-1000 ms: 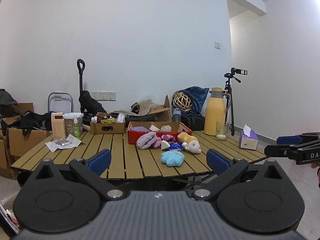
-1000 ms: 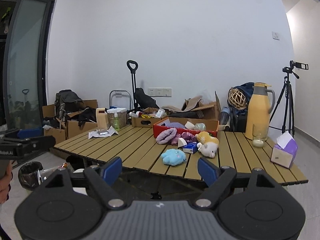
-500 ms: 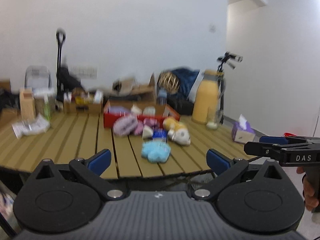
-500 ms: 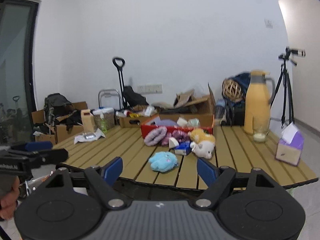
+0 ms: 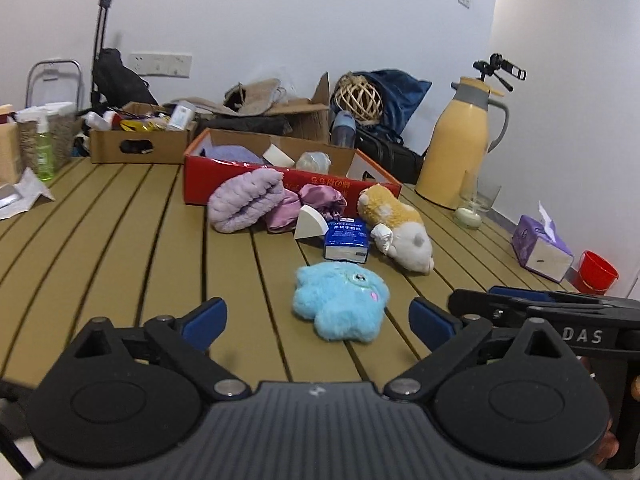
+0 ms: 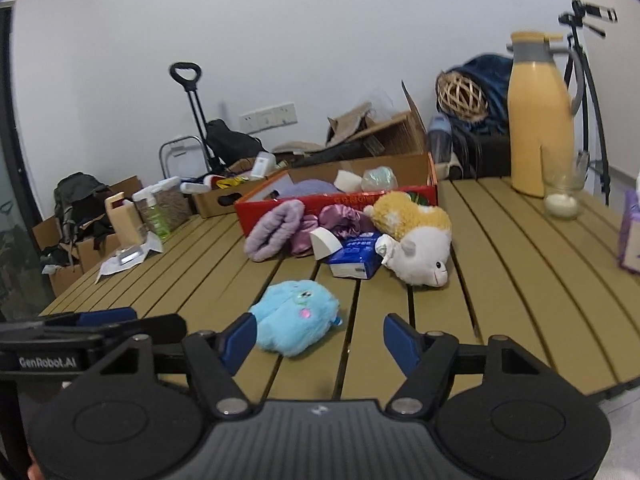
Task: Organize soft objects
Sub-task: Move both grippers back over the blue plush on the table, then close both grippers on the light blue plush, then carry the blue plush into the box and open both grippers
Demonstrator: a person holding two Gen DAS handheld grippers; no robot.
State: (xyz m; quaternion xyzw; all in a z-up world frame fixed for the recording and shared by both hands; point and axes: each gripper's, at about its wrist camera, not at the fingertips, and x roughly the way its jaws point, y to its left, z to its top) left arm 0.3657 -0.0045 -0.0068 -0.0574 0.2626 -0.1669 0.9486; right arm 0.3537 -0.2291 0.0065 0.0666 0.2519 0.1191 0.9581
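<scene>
A fluffy blue plush (image 5: 340, 306) lies near the front of the slatted wooden table (image 5: 120, 248). Behind it lie a yellow-and-white hamster plush (image 5: 400, 228), a blue tissue pack (image 5: 346, 240), a white wedge sponge (image 5: 308, 222), a lavender fuzzy piece (image 5: 248, 200) and pink satin cloth (image 5: 320, 200), all in front of a red box (image 5: 280, 178). My left gripper (image 5: 318, 320) hangs just short of the blue plush, its jaws wide but closing on nothing. My right gripper (image 6: 320, 340) is beside it, jaws also closing and empty, with the blue plush (image 6: 296, 316) just ahead of its left finger.
A yellow jug (image 5: 460, 152), a glass with a candle (image 5: 474, 208) and a purple tissue box (image 5: 540, 244) stand at the right. A cardboard box (image 5: 136, 142) and a green bottle (image 5: 42, 152) stand at the back left. A red bucket (image 5: 598, 272) sits on the floor.
Both grippers have moved forward and down towards the table, so the toys now look much nearer. The right jaws have narrowed.
</scene>
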